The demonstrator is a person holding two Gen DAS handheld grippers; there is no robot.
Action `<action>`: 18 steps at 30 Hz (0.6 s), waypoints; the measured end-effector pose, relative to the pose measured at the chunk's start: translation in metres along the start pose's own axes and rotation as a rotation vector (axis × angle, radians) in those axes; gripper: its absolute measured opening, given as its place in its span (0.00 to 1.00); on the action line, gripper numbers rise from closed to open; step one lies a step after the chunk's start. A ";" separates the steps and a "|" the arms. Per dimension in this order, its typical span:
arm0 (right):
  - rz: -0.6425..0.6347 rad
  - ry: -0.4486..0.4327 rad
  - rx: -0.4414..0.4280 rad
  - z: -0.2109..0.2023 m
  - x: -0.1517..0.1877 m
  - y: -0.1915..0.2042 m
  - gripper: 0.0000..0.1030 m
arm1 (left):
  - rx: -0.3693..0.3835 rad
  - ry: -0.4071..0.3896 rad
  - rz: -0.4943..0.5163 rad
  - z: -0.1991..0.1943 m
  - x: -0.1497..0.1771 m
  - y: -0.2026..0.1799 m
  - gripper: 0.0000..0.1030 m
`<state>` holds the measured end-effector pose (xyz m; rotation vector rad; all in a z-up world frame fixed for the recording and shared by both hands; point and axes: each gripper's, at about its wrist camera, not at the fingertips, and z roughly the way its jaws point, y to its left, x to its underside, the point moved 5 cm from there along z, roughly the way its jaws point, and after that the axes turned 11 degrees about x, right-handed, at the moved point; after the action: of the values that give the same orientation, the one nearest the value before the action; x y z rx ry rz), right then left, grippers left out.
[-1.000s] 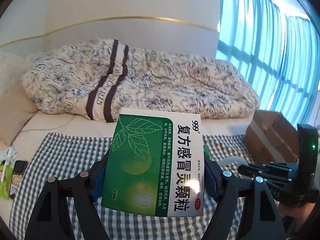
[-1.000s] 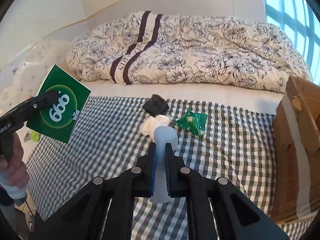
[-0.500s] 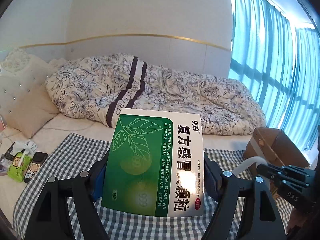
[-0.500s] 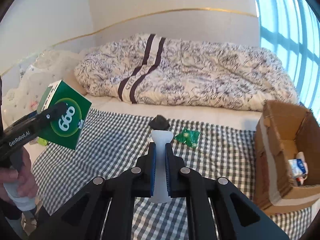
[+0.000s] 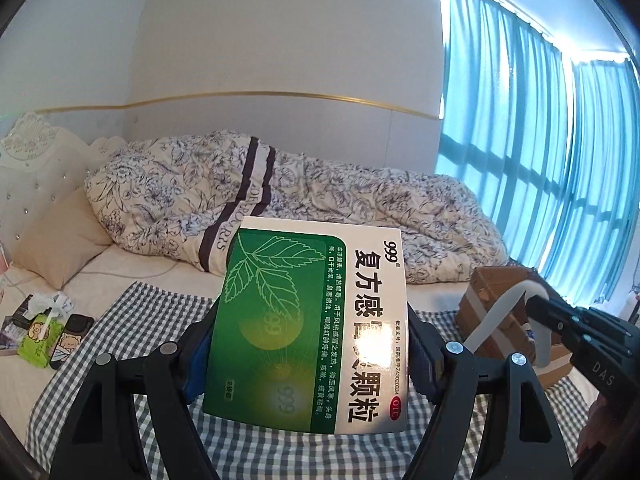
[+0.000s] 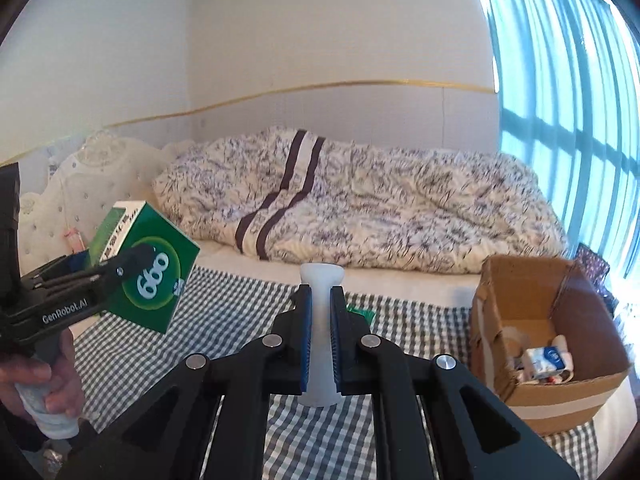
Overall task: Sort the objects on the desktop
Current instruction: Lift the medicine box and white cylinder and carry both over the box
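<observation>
A green-and-white medicine box (image 5: 312, 328) rides high above the checked cloth (image 5: 120, 332), clamped in the left claw (image 5: 308, 352); the right claw (image 6: 320, 332) pinches one white plastic piece (image 6: 320, 312). Only narrow pads grip each, so a tilt toward the single cardboard box (image 6: 536, 344), at right, could let either slip.

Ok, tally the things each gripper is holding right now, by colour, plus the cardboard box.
Green: 1, the green-and-white medicine carton in the left gripper
White: 1, the white plastic shoehorn-like piece in the right gripper
Brown: 1, the open brown cardboard box
Total: 3
</observation>
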<state>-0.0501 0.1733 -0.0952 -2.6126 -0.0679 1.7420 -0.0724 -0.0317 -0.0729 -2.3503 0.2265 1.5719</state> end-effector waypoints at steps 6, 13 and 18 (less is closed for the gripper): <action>-0.006 -0.067 0.027 -0.021 -0.016 -0.008 0.08 | 0.016 -0.021 0.018 -0.008 -0.008 -0.015 0.77; -0.002 -0.073 0.044 -0.036 -0.023 -0.023 0.09 | 0.044 -0.024 0.038 -0.008 -0.012 -0.037 0.77; 0.005 -0.069 0.065 -0.046 -0.022 -0.037 0.09 | 0.070 -0.024 0.053 -0.005 -0.014 -0.058 0.77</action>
<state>-0.0176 0.2104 -0.0562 -2.5097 -0.0054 1.8042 -0.0569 0.0206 -0.0489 -2.2886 0.3357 1.5883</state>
